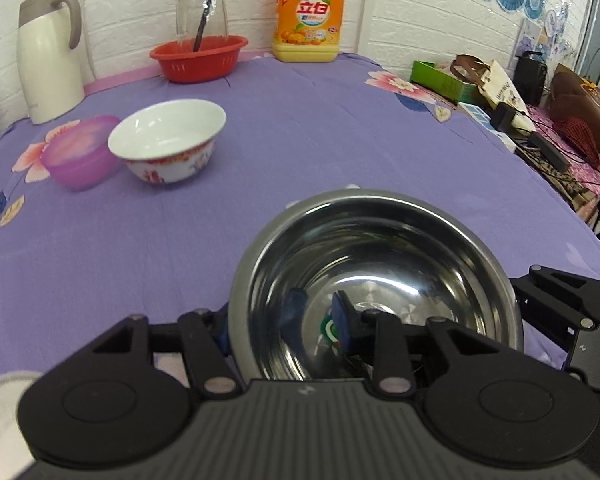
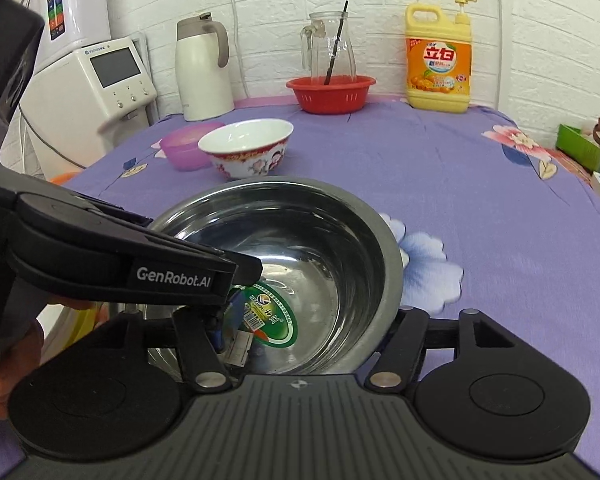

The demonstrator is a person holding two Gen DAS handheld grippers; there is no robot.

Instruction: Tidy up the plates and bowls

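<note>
2 claws are working 1 steel bowl (image 1: 376, 280): left claw (image 1: 284, 320) is pinching its near rim, right claw (image 2: 312, 332) is gaping around it. Next: nesting toward the porcelain bowl (image 1: 168, 140) ahead-left.

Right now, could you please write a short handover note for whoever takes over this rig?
Left gripper: shut on the near rim of the steel bowl.
Right gripper: open, jaws wide apart either side of the same bowl's rim, not pressing it.
White patterned bowl and purple bowl sit side by side on the purple cloth, far left.
Done: steel bowl grasped.
Left: nothing is stacked yet; gather the three bowls.
</note>
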